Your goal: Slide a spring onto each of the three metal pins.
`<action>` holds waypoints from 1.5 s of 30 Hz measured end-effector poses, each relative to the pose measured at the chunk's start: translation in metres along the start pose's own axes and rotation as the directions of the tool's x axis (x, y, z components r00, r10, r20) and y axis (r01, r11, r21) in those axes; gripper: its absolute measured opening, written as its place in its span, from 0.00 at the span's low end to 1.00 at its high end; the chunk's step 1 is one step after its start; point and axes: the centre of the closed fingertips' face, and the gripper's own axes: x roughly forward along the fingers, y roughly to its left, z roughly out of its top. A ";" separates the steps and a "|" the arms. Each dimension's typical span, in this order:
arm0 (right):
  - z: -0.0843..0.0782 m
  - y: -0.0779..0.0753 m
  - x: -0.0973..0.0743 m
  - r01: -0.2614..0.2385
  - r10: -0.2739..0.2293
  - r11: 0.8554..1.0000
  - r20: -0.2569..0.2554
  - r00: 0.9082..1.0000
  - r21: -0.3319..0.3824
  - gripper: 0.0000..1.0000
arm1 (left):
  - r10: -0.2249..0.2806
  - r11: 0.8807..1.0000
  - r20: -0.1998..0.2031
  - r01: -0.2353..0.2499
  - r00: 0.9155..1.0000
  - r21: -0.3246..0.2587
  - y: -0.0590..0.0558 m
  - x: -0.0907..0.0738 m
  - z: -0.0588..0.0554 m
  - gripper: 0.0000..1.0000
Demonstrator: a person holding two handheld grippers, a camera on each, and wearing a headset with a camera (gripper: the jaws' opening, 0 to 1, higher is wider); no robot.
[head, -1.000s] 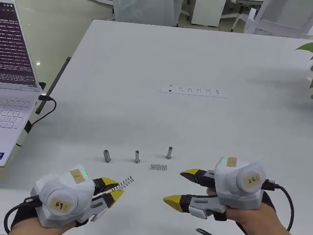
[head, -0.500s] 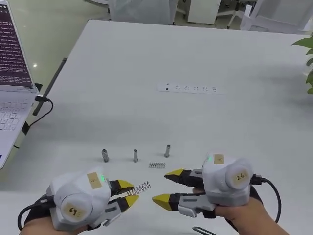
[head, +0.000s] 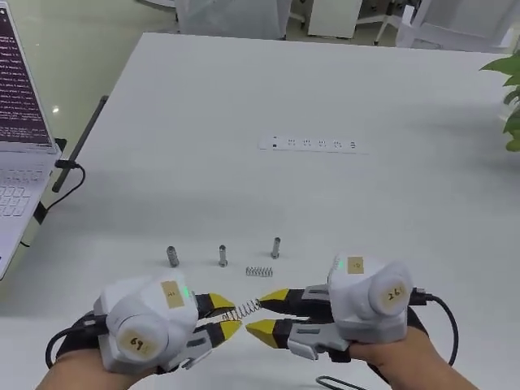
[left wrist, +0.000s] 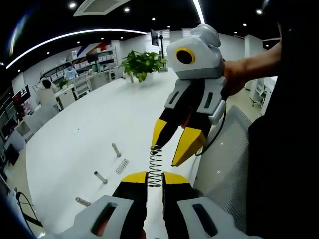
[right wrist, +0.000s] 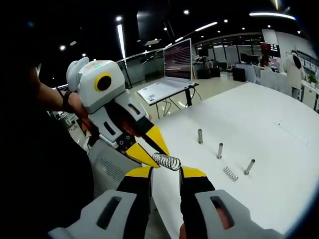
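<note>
The table (head: 349, 219) lies bare beyond the three pins (head: 223, 255) as far as the power strip (head: 313, 145), with a loose spring (head: 259, 271) just near the right pin. Nearer, the left gripper (head: 228, 315) pinches one end of a held spring (head: 244, 309), jaws almost closed. The right gripper (head: 265, 313) faces it tip to tip, jaws parted about the other end.

This is an open-plan office; a large white work table (head: 244, 89) holds an open silver laptop (head: 20, 97) at the left edge and a long white power strip (head: 313, 145) mid-frame; a leafy green potted plant (left wrist: 142, 63) and round ceiling spotlights (left wrist: 75, 5) appear at the top of the left gripper view.
</note>
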 end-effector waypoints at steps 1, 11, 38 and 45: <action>0.000 0.000 0.000 0.000 0.000 1.000 -0.001 1.000 -0.001 0.19 | 0.000 1.000 -0.001 0.000 1.000 0.005 0.000 0.000 0.000 0.03; 0.011 0.006 0.000 -0.004 0.003 0.999 -0.018 1.000 -0.054 0.18 | -0.006 1.000 -0.007 0.006 1.000 0.018 -0.001 0.007 -0.001 0.03; -0.005 0.006 -0.001 -0.132 0.068 0.959 -0.248 0.966 -0.250 0.17 | -0.065 0.990 -0.032 0.068 0.997 0.126 -0.018 0.016 0.006 0.03; -0.008 0.011 -0.001 -0.183 0.109 0.949 -0.276 0.955 -0.258 0.09 | -0.087 0.987 -0.029 0.090 0.996 0.130 -0.021 0.015 0.006 0.03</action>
